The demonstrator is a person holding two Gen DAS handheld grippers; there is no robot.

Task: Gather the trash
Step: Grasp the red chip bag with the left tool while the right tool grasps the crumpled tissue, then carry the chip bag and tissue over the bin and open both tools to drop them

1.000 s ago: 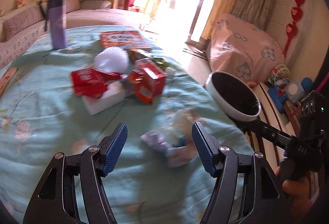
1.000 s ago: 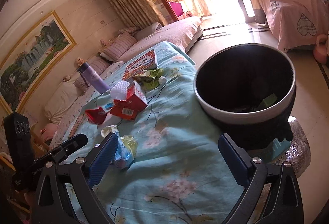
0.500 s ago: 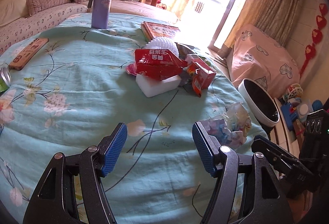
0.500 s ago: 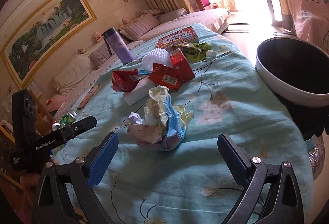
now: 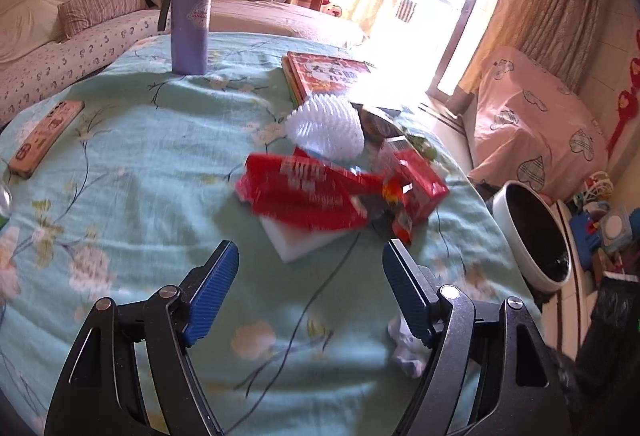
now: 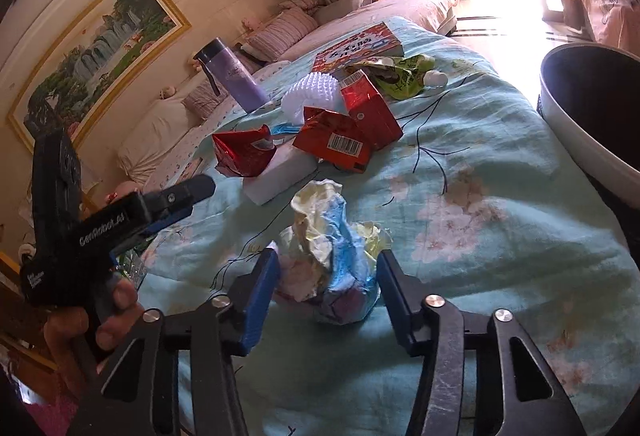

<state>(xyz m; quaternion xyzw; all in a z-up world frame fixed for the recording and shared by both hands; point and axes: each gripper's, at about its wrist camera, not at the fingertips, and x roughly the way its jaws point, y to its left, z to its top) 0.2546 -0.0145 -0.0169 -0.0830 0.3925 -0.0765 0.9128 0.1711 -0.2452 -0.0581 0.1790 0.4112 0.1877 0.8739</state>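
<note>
A crumpled wad of white, blue and yellow wrappers [image 6: 332, 260] lies on the teal flowered bedspread [image 6: 480, 164]. My right gripper [image 6: 327, 261] straddles it; its jaws are closing and both blue pads touch the wad's sides. Only a white scrap of that wad [image 5: 404, 352] shows in the left wrist view. My left gripper [image 5: 310, 270] hovers with its jaws opening and nothing between them, just short of a pile: a red snack bag [image 5: 304, 192], a red carton [image 5: 420, 180] and a white foam block [image 5: 304, 242]. The black bin with a white rim [image 6: 580, 144] stands beside the bed on the right.
Behind the pile are a white foam net [image 5: 324, 124], a green wrapper [image 6: 404, 76], a red book [image 5: 328, 72] and a purple flask [image 5: 190, 20]. A wooden block [image 5: 44, 132] lies far left. A hand [image 6: 100, 320] holds the left gripper [image 6: 188, 192].
The right gripper came down over the wrapper wad and its wide jaws closed onto it. The left gripper swung from the wad toward the red pile and its jaws widened slightly.
</note>
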